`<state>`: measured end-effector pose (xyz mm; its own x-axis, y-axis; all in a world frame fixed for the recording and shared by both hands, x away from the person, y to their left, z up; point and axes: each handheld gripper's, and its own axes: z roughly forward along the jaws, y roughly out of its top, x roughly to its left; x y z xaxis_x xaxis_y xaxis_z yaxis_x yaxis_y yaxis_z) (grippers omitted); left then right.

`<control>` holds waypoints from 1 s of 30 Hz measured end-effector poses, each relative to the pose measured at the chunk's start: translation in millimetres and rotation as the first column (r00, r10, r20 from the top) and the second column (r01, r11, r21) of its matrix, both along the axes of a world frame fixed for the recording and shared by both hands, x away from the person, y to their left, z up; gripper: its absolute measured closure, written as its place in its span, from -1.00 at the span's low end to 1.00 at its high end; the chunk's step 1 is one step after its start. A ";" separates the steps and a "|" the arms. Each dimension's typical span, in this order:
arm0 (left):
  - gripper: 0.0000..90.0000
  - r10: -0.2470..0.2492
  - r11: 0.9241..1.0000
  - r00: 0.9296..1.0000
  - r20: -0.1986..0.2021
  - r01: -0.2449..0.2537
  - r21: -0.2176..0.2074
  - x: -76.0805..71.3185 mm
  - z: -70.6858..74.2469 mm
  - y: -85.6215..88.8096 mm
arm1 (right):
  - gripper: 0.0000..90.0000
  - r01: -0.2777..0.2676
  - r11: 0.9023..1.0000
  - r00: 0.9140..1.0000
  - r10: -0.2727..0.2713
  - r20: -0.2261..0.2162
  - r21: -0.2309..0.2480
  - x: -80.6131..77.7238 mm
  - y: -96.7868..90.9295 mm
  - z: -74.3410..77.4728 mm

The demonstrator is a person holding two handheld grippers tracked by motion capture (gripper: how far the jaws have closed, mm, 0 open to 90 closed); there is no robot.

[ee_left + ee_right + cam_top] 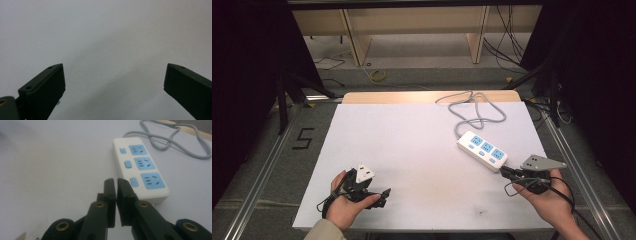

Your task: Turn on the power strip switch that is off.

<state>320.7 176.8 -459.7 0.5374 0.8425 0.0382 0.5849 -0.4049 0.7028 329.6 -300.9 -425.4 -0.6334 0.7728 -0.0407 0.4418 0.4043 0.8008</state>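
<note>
A: Starting at the left, where is the left gripper (379,194)?

B: It rests low on the counter (412,150), near the front-left corner. Its jaws stand wide apart with nothing between them; in the left gripper view there is just bare white surface ahead. The power strip (483,150) lies well apart from it, far over to the right.

A: And how does the strip lie?

B: It is on the right half of the counter. Its long axis runs diagonally, from the far end, where the grey cable (474,112) comes out and loops toward the back edge, down to the near end on the right.

A: So which hand is nearer?

B: Clearly the right one. The right gripper (507,173) is just beside the near end of the strip. Its jaws are together and hold nothing. In the right gripper view the tips (116,182) point beside the nearest blue switch (134,182). I judge a short push forward and a little right meets that switch.
</note>
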 end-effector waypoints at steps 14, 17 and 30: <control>-0.92 -0.001 1.000 1.000 0.002 0.001 -0.003 0.7 -0.3 -0.8 | 1.00 0.035 0.999 0.999 -0.035 0.000 -0.014 22.3 4.3 5.7; -0.92 0.001 1.000 1.000 0.003 -0.001 -0.004 0.9 -0.8 -1.6 | 1.00 0.031 0.999 1.000 -0.031 0.001 -0.020 25.5 6.5 5.8; -0.92 0.000 1.000 1.000 0.003 0.000 -0.003 0.8 -0.7 -1.8 | 1.00 0.028 0.999 0.999 -0.028 -0.020 -0.030 40.6 20.6 6.7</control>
